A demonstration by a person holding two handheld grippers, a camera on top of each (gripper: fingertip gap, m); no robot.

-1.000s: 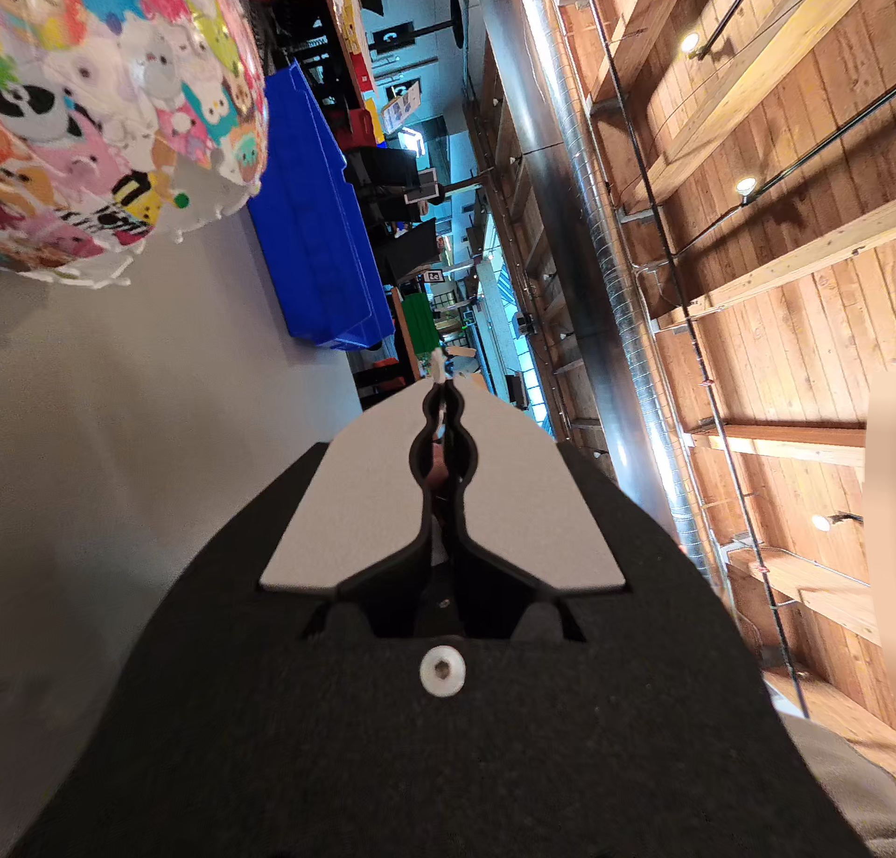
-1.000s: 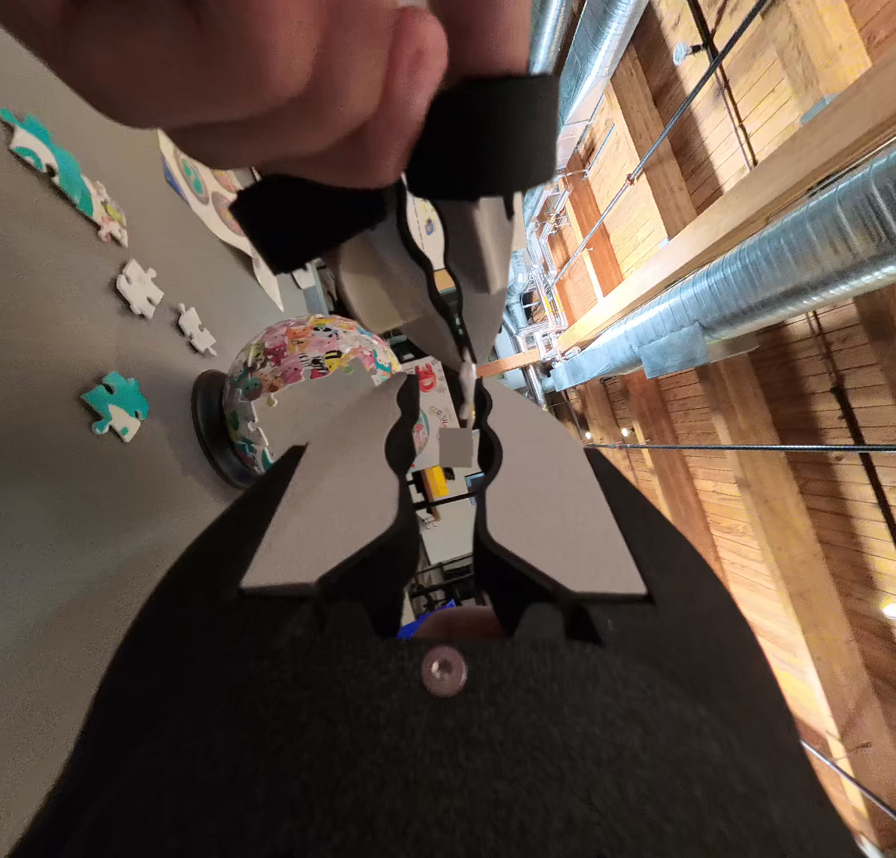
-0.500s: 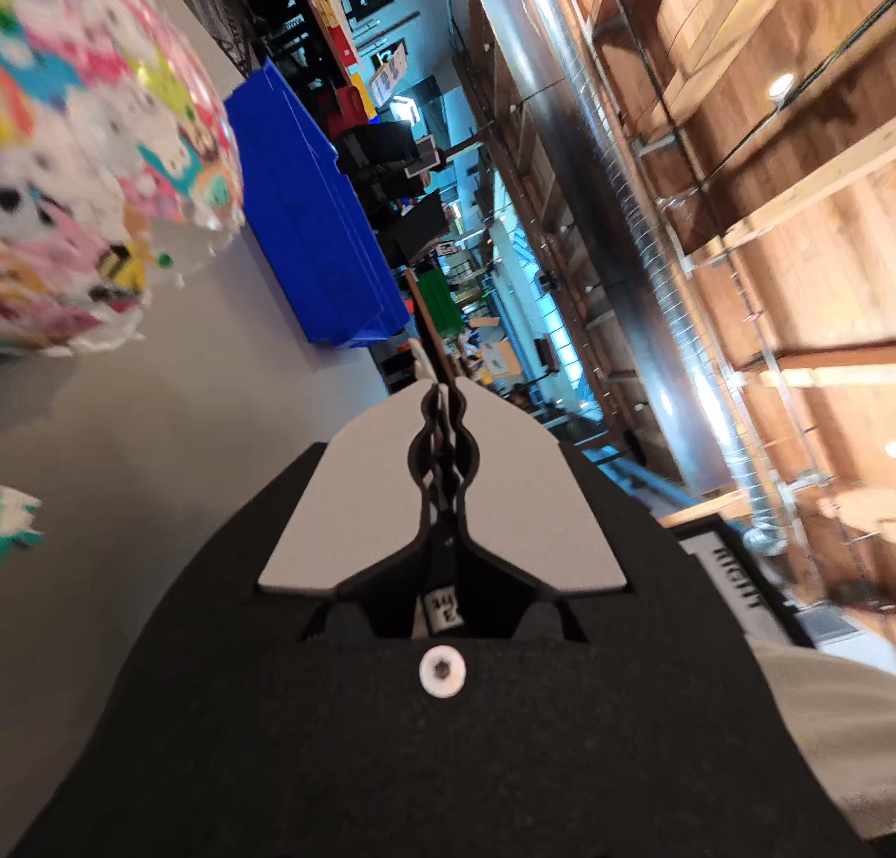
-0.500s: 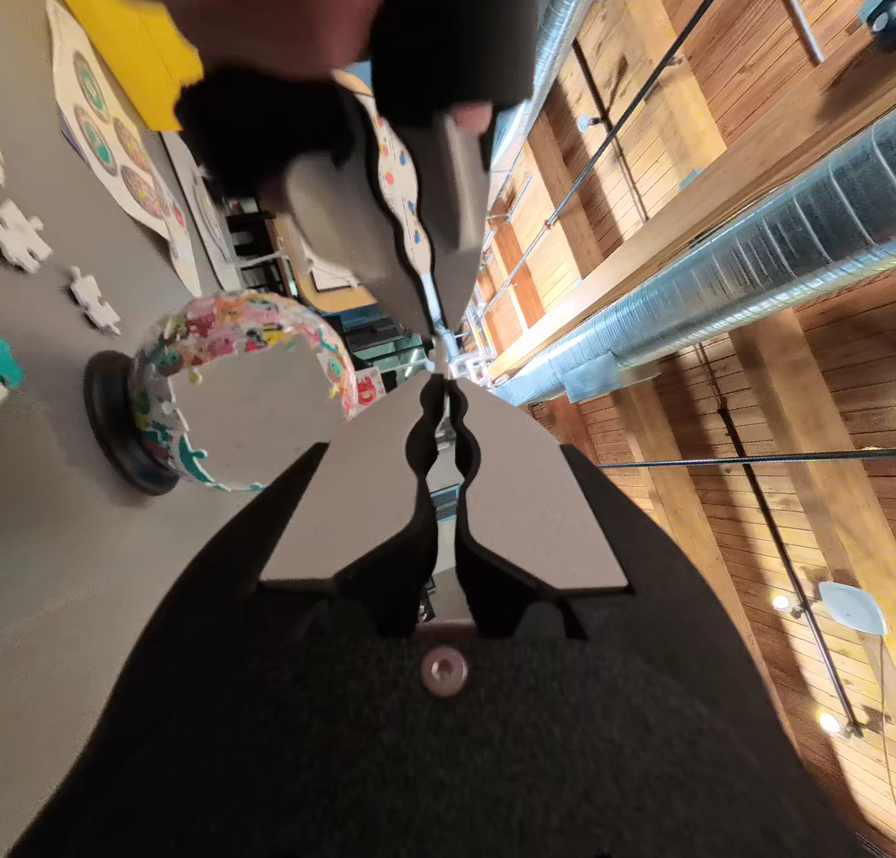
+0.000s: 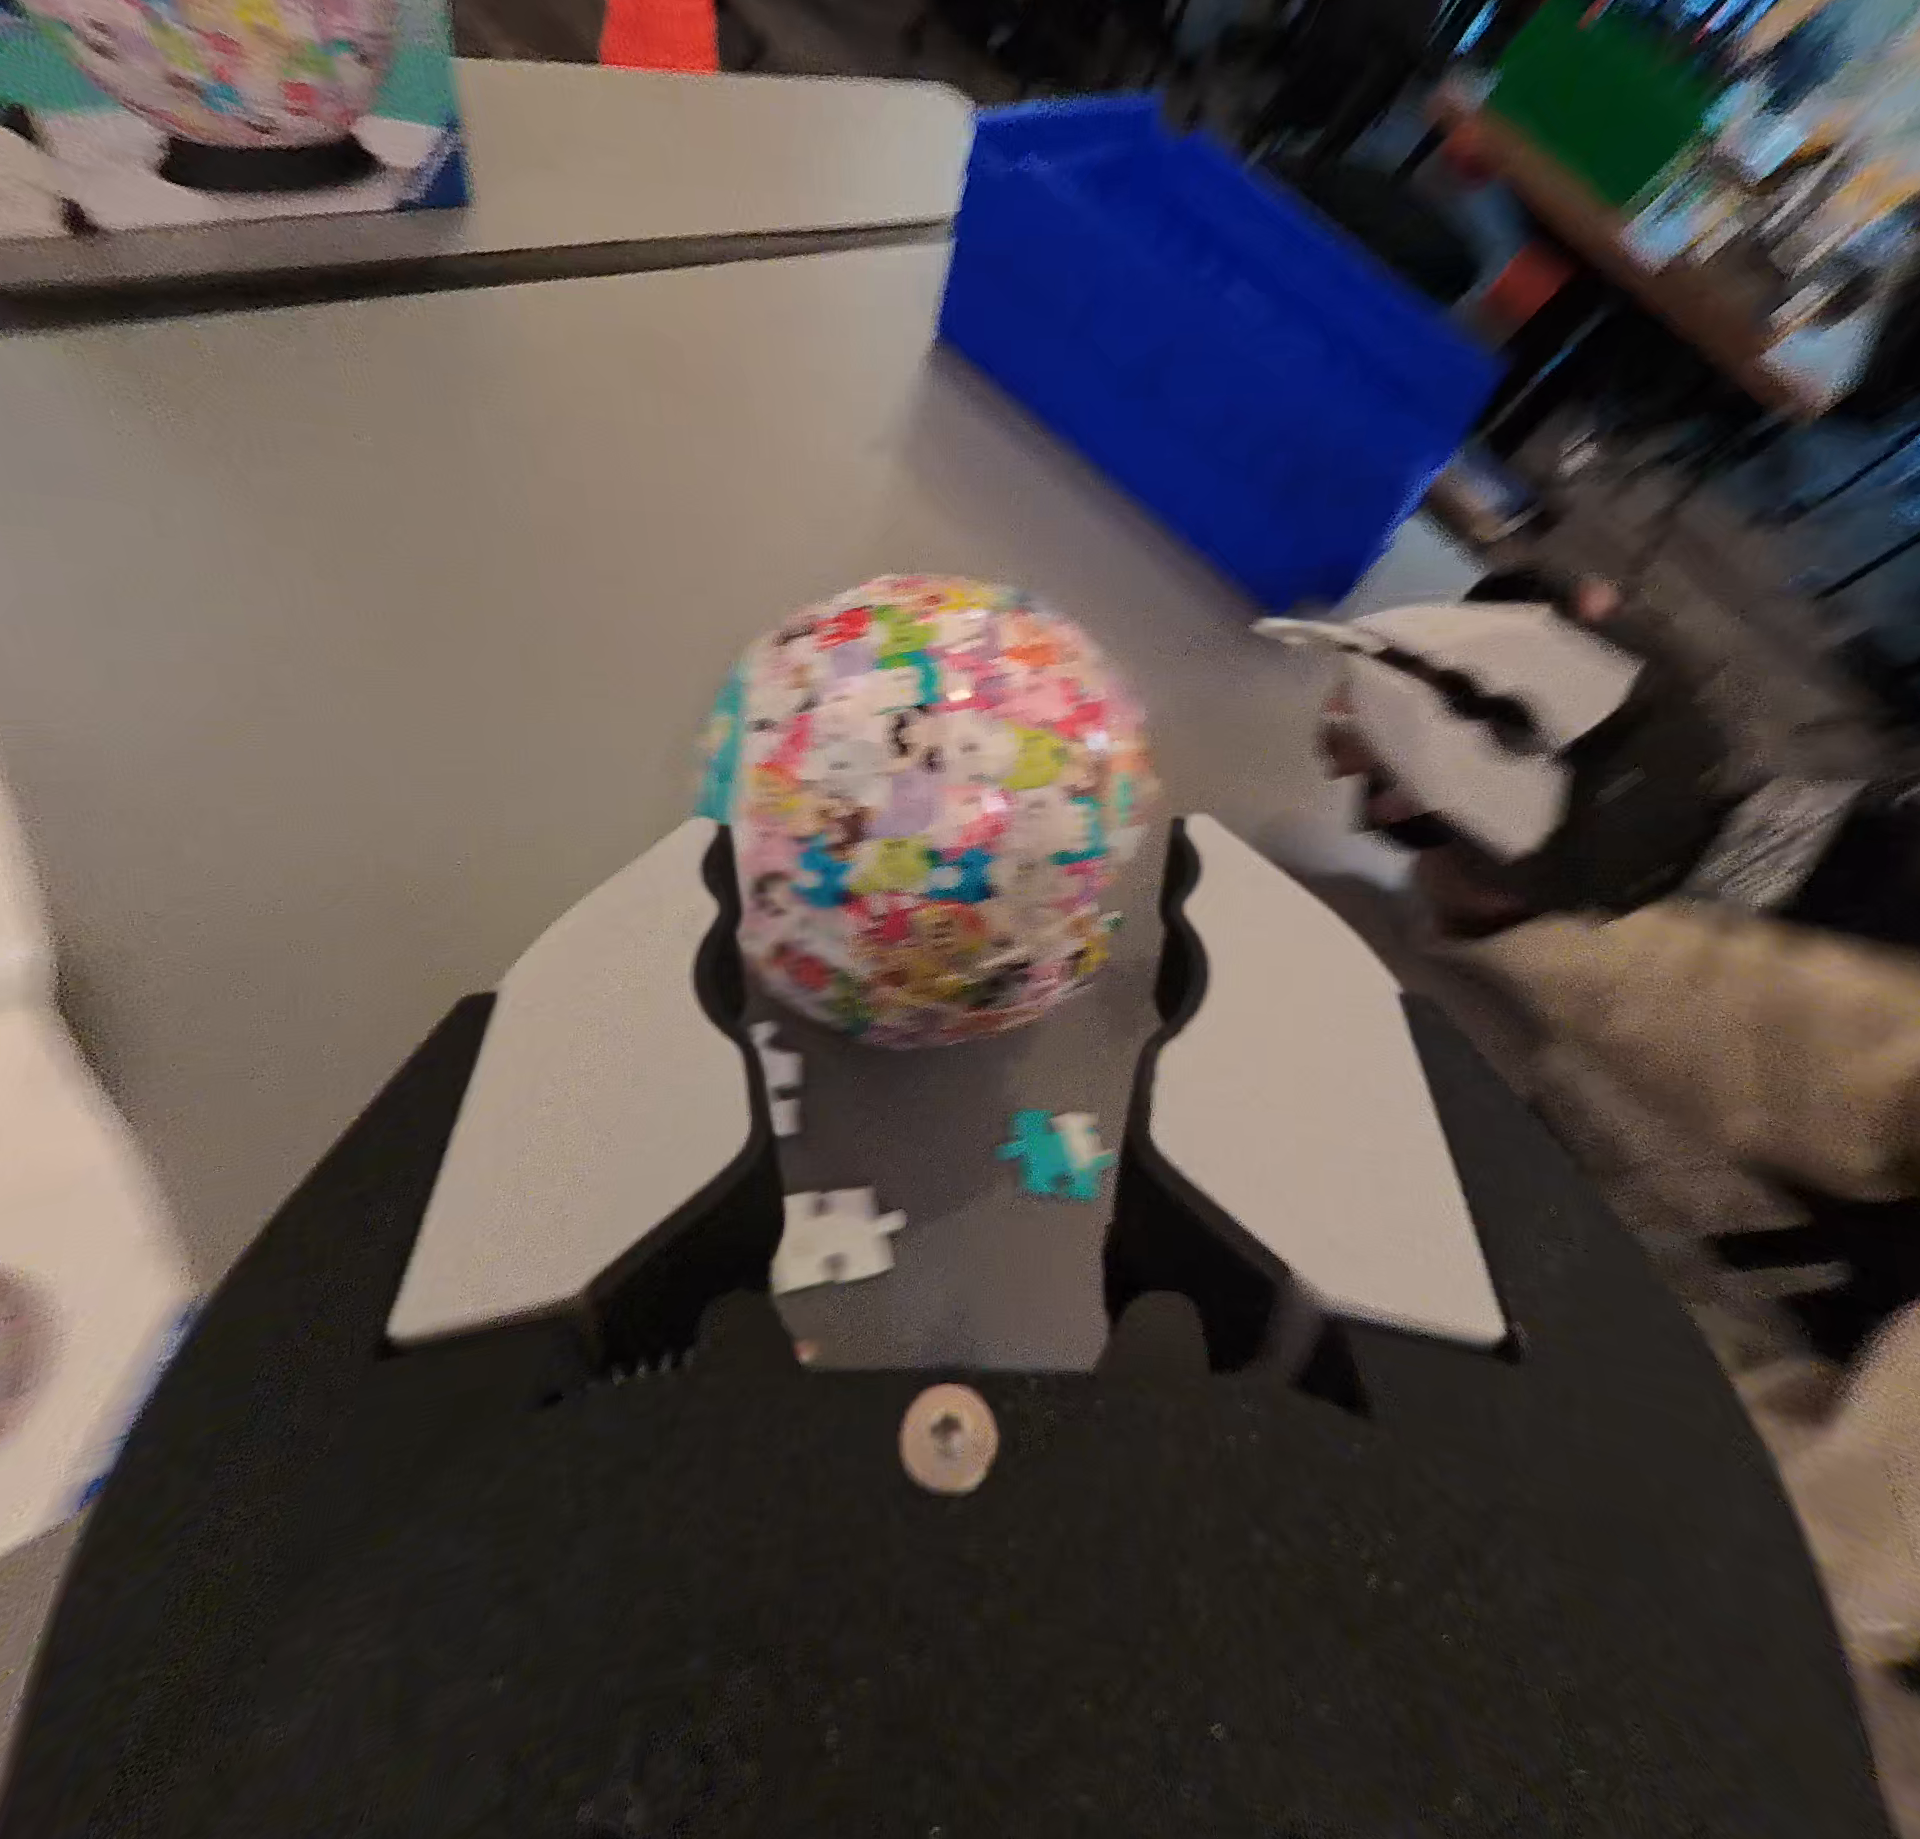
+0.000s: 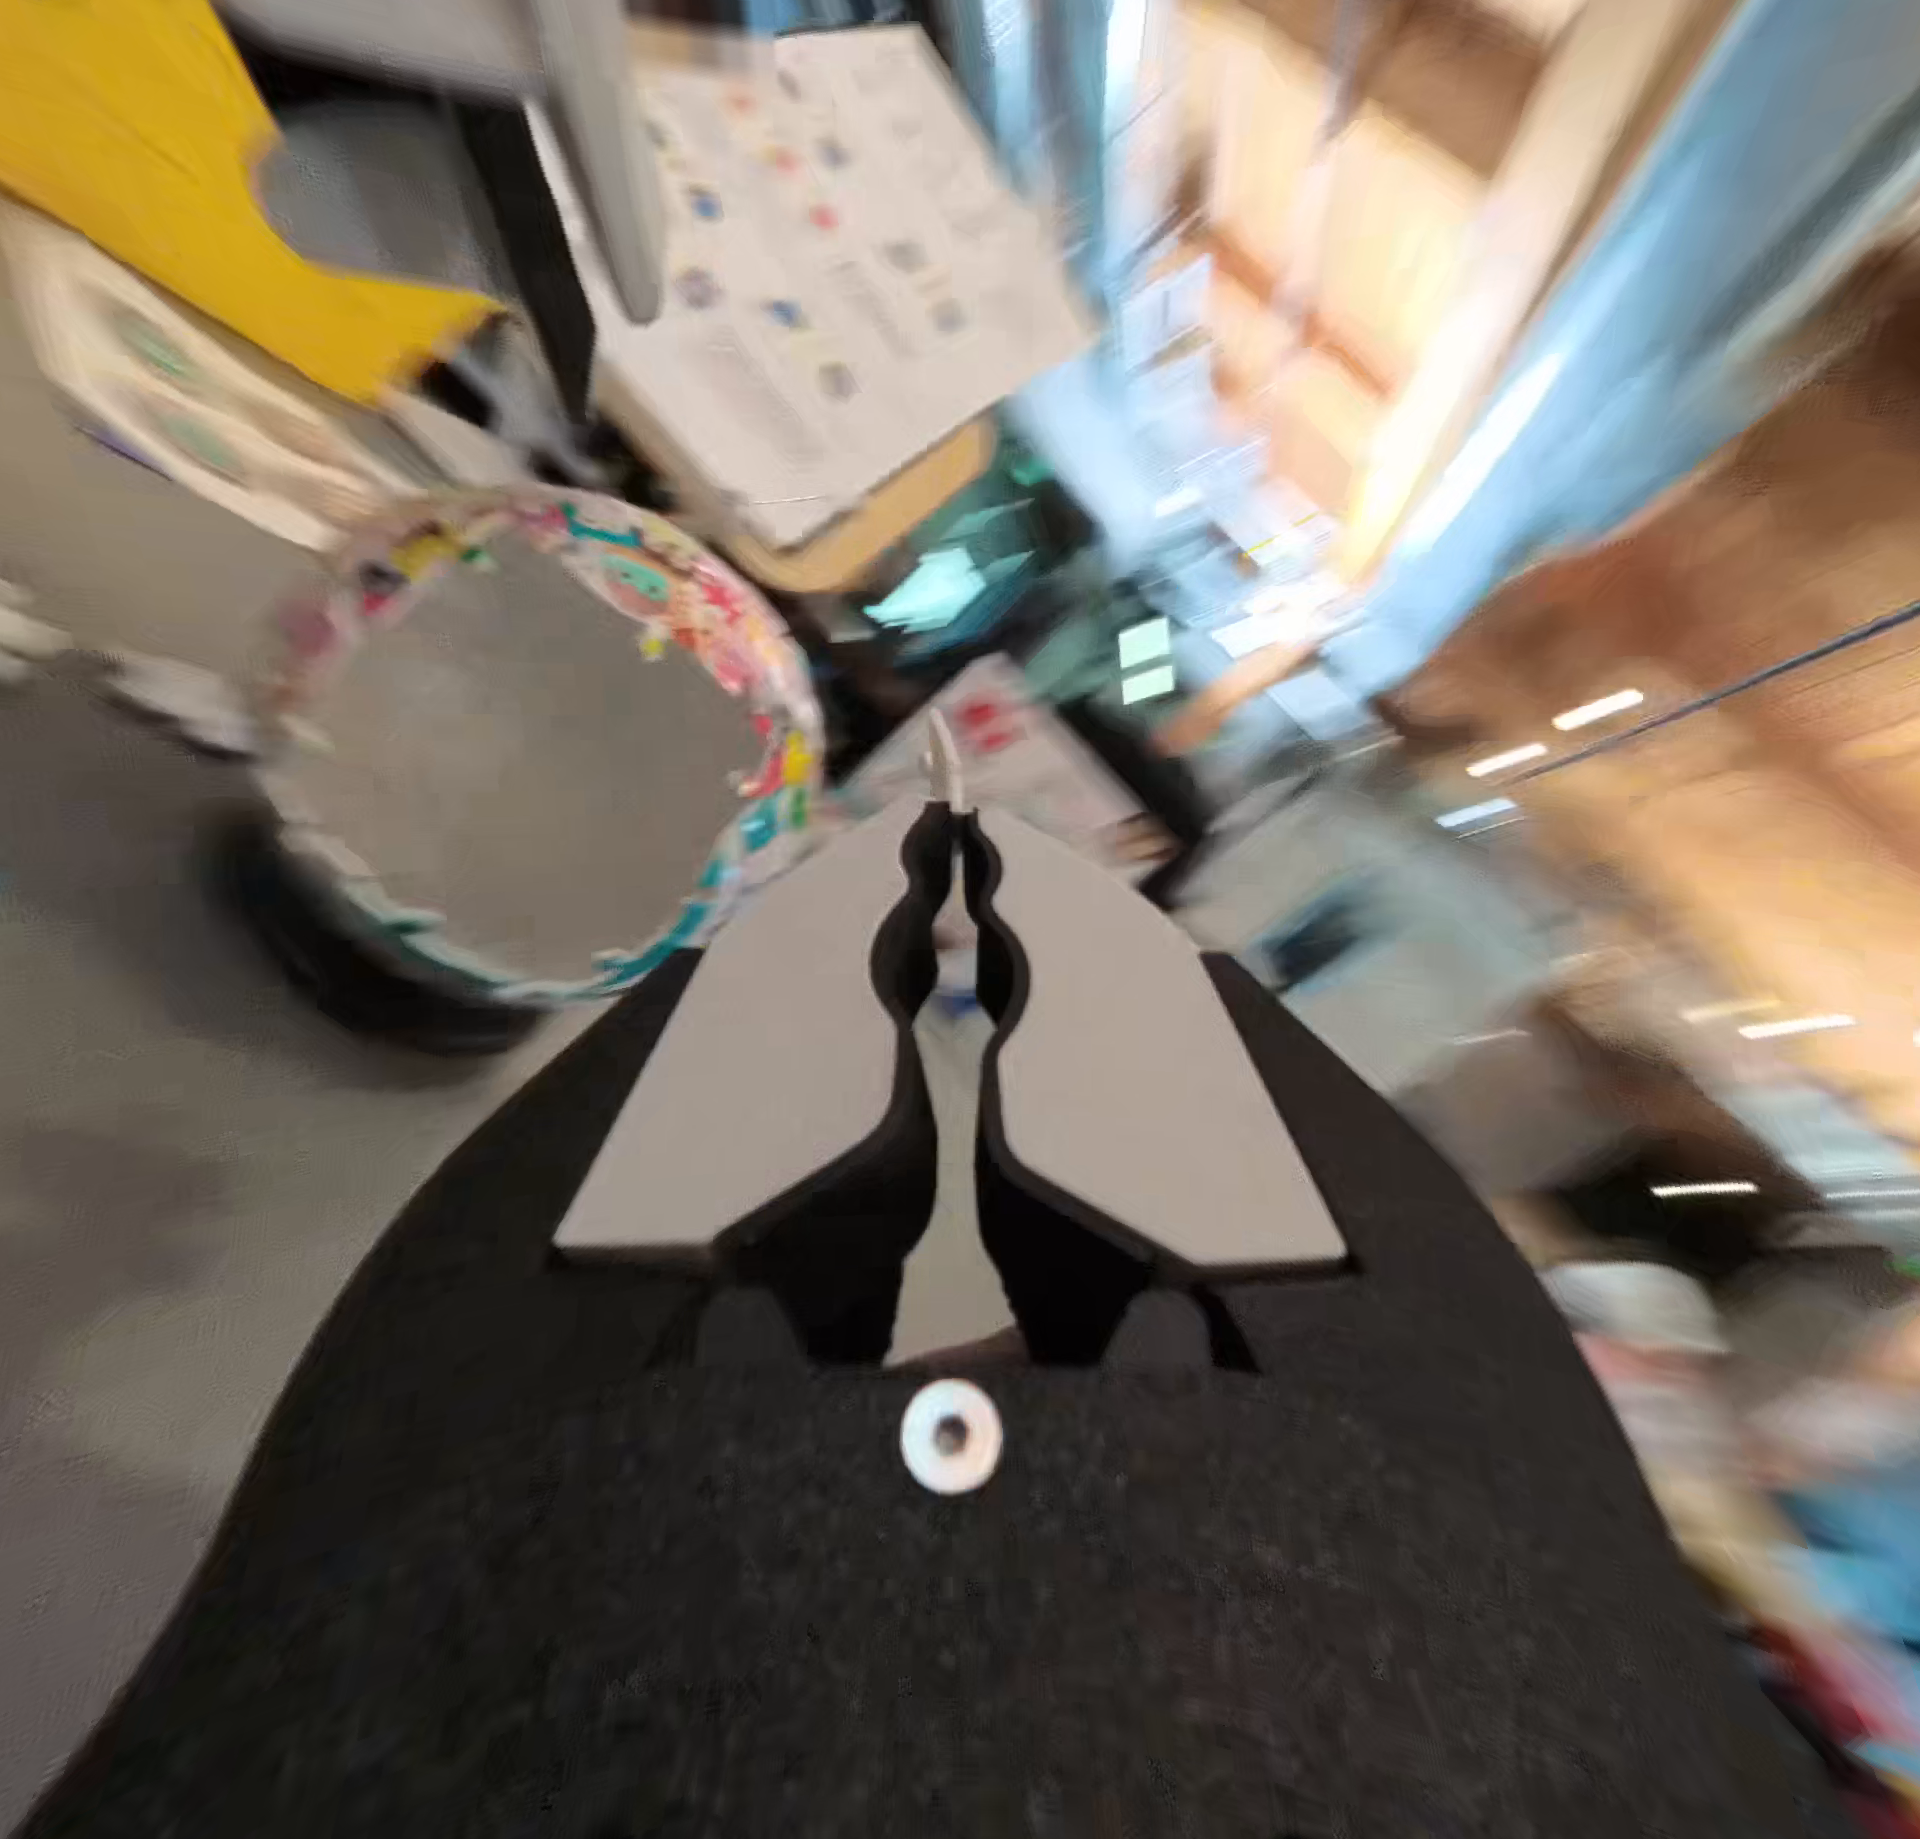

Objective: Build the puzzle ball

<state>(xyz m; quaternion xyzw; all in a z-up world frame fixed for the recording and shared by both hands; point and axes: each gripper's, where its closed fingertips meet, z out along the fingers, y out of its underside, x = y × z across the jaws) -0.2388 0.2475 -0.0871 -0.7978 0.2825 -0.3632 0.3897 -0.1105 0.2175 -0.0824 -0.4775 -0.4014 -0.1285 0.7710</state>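
Note:
The colourful puzzle ball [image 5: 935, 813] stands on the grey table [image 5: 416, 563], part built. The right wrist view shows its open hollow side [image 6: 520, 750] on a black stand [image 6: 312, 968]. My left gripper [image 5: 948, 833] is open and empty, short of the ball, which shows between its fingers. My right gripper [image 6: 951, 823] is shut on a small white puzzle piece [image 6: 945, 766], held in the air to the right of the ball's opening. The right gripper also shows in the left wrist view [image 5: 1345, 693], to the right of the ball. Both views are blurred.
Loose pieces lie in front of the ball: two white pieces [image 5: 836, 1239] [image 5: 779, 1072] and a teal piece [image 5: 1055, 1155]. A blue bin [image 5: 1195, 355] stands at the back right. The puzzle box [image 5: 229, 75] stands at the back left. Printed sheets [image 6: 831, 262] and a yellow object [image 6: 156, 179] lie beyond the ball.
The left gripper let go of the white piece, opened and swung down to face the ball. The right gripper shut on that piece and now holds it alone.

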